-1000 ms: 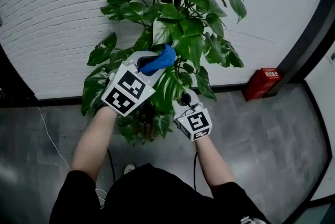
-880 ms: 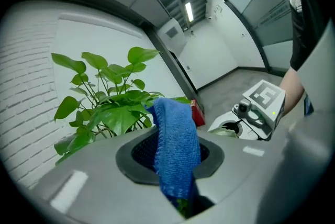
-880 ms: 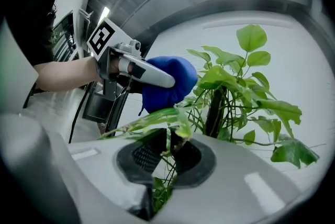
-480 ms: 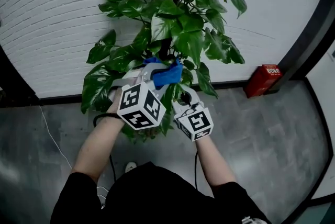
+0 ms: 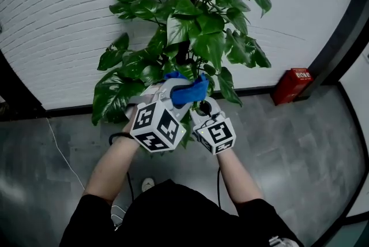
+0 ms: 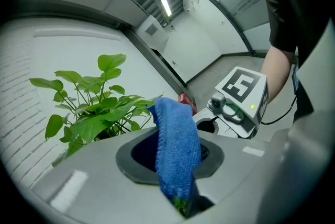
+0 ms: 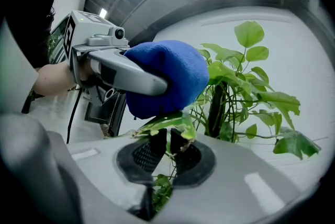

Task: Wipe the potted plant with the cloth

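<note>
The potted plant (image 5: pixel 193 26) with broad green leaves stands against the white brick wall. My left gripper (image 5: pixel 182 91) is shut on a blue cloth (image 5: pixel 188 90), and the cloth lies on a low leaf at the plant's front. In the left gripper view the blue cloth (image 6: pixel 175 144) hangs folded between the jaws of the left gripper (image 6: pixel 175 157). My right gripper (image 5: pixel 202 106) sits just right of and below it. In the right gripper view the right gripper (image 7: pixel 166 148) is shut on a variegated leaf (image 7: pixel 170 124), with the cloth (image 7: pixel 167 79) pressed on top.
A red box (image 5: pixel 293 85) stands on the grey floor by the wall at right, next to a dark column (image 5: pixel 340 32). A thin white cable (image 5: pixel 57 153) runs over the floor at left. The pot is hidden under the foliage.
My left gripper has come down and slightly right with the cloth, from a higher leaf to the leaf just above my right gripper. The right gripper has barely moved.
</note>
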`<move>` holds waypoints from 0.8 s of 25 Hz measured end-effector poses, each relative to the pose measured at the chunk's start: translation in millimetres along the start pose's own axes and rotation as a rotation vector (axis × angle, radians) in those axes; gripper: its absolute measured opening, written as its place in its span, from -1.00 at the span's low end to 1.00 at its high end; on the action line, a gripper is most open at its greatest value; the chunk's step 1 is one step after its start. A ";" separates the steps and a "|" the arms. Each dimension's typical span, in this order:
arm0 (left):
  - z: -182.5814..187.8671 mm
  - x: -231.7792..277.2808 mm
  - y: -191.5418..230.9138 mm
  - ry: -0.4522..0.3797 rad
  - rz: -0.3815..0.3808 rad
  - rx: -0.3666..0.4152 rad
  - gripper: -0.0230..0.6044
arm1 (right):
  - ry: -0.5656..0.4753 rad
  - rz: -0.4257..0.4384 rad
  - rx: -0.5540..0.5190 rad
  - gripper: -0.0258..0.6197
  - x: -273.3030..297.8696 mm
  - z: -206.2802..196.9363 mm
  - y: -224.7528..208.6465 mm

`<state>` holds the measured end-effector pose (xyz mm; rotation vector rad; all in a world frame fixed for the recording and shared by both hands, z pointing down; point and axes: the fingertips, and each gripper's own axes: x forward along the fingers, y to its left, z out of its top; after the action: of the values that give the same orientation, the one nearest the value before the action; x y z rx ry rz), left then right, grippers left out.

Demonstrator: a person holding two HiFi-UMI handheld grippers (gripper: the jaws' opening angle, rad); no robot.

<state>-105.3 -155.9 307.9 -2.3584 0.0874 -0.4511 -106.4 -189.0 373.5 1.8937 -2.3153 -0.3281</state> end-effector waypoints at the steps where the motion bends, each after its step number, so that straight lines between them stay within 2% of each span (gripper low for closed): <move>1: 1.5 -0.7 -2.5 -0.013 -0.008 -0.017 -0.65 | 0.003 0.002 0.000 -0.87 -1.0 -1.3 0.0; 9: 8.0 -5.1 -20.1 -0.061 -0.039 -0.149 -0.65 | -0.006 0.015 0.010 -0.87 -17.1 -4.2 1.8; 13: 6.7 -11.9 -33.0 -0.061 -0.008 -0.219 -0.65 | -0.015 0.034 0.023 -0.87 -31.6 -7.8 4.2; 15: 5.6 -18.0 -35.6 -0.093 0.027 -0.295 -0.65 | -0.017 0.044 0.032 -0.87 -40.2 -12.7 4.6; 20: 5.6 -41.2 -38.4 -0.249 0.090 -0.568 -0.65 | -0.026 0.046 0.066 -0.87 -67.9 -20.6 0.7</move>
<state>-144.4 -116.2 317.8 -2.9317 0.2294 -0.0847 -88.4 -124.1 395.9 1.8735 -2.4109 -0.2752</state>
